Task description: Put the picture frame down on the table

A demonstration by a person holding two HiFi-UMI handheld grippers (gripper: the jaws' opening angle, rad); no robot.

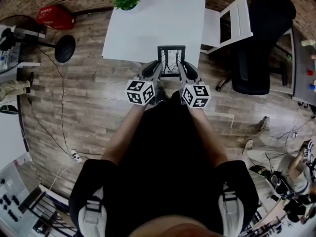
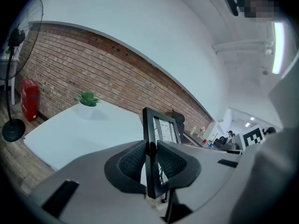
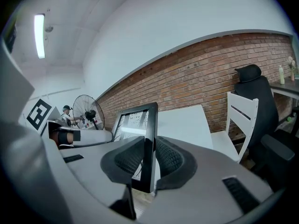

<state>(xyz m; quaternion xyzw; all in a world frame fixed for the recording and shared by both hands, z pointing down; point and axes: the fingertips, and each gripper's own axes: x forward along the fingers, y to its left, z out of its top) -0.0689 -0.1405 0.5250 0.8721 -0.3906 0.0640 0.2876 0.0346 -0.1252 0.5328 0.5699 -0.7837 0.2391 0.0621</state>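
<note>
The left gripper (image 2: 150,161) and right gripper (image 3: 149,160) are each closed on 1 side rail of the upright picture frame (image 1: 171,61), held at the near edge of the table (image 1: 158,14); it looks light, rigid and probably breakable, so the rails suit gripping.

Potted plant (image 1: 126,0) far back — red box (image 1: 55,17), floor fan (image 1: 65,48) left; white chair (image 1: 229,23), black office chair (image 1: 264,43) right.

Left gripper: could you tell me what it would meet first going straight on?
Probably the white table, right beyond the picture frame the left gripper holds; their relative height is unclear.
</note>
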